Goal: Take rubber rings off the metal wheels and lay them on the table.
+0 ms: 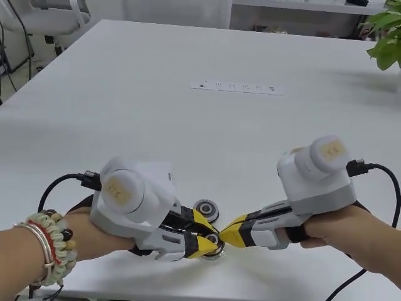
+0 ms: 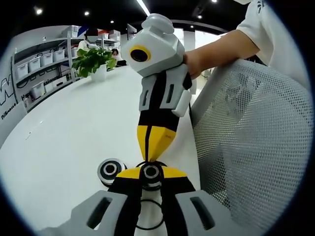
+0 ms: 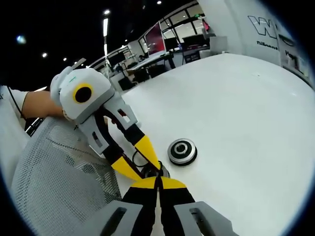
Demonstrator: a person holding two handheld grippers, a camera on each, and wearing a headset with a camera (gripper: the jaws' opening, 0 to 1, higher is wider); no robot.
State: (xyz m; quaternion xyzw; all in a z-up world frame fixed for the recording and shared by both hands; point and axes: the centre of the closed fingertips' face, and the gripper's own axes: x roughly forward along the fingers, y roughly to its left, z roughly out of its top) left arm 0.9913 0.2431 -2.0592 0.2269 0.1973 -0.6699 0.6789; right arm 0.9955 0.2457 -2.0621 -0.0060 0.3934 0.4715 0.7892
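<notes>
My left gripper [image 1: 212, 239] [image 2: 151, 173] is shut on a small metal wheel [image 1: 214, 244] [image 2: 151, 174] at the table's near edge. My right gripper [image 1: 223, 236] [image 3: 158, 180] meets it tip to tip. Its yellow jaws are shut and pinch the thin black rubber ring [image 2: 142, 162] at the wheel's rim. A second metal wheel [image 1: 205, 210] [image 2: 112, 169] [image 3: 182, 151], with a dark ring around it, lies flat on the table just beyond. A loose black ring [image 2: 148, 220] lies under my left jaws.
A white power strip [image 1: 237, 87] lies at the middle of the white table [image 1: 156, 113]. A potted plant [image 1: 385, 37] stands at the far right corner. A mesh chair back [image 2: 256, 147] is close behind the table's near edge. Cables trail from both grippers.
</notes>
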